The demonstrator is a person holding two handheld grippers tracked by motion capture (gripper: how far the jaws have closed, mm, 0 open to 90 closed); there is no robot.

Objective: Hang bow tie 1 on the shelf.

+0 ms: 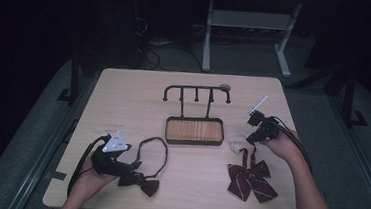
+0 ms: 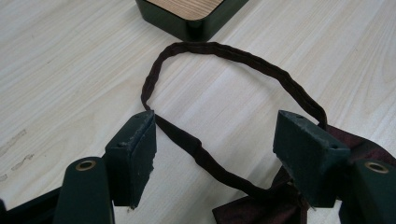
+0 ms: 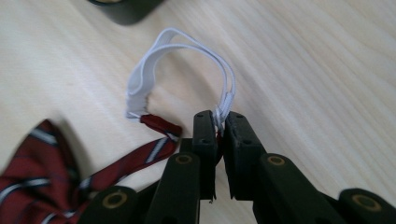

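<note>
Pinching the white elastic [image 3: 187,49] of the striped bow tie [image 1: 251,178], right gripper [image 3: 219,123] sits clamped at the table's [image 1: 124,94] right side. Left gripper [image 2: 215,140] is spread wide over the dark bow tie's [image 1: 140,182] strap [image 2: 233,56], near-left of the hook stand [image 1: 194,130].

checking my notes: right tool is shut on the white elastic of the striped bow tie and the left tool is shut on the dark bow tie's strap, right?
Not quite. The left tool is open: in the left gripper view its jaws stand apart on either side of the dark bow tie's strap. The right tool is shut on the white elastic of the striped bow tie.
</note>
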